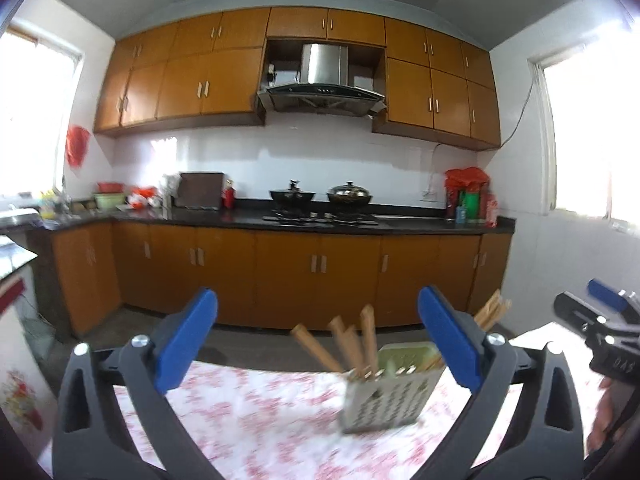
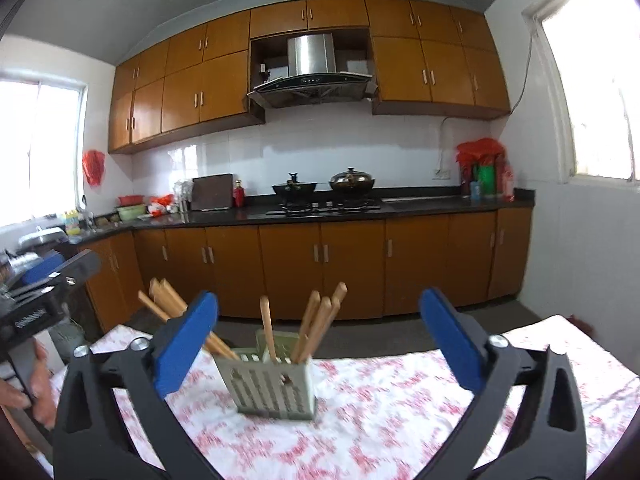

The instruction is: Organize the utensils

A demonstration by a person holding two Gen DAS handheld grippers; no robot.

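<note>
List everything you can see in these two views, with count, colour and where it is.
utensil holder: one, pale green, slotted, upright on the tablecloth
chopsticks: several, wooden, standing in the holder
tablecloth: one, white with pink flowers, covering the table
pots: two, dark, lidded, on the stove at the far counter
range hood: one, steel, between the upper cabinets
cabinets: brown wood, above and below the counter
red bag: one, hanging on the left wall
left tool: blue pads, open, empty
right tool: blue pads, open, empty

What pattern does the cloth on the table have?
The white tablecloth has a red-pink floral print, clearest in the right wrist view.
</note>
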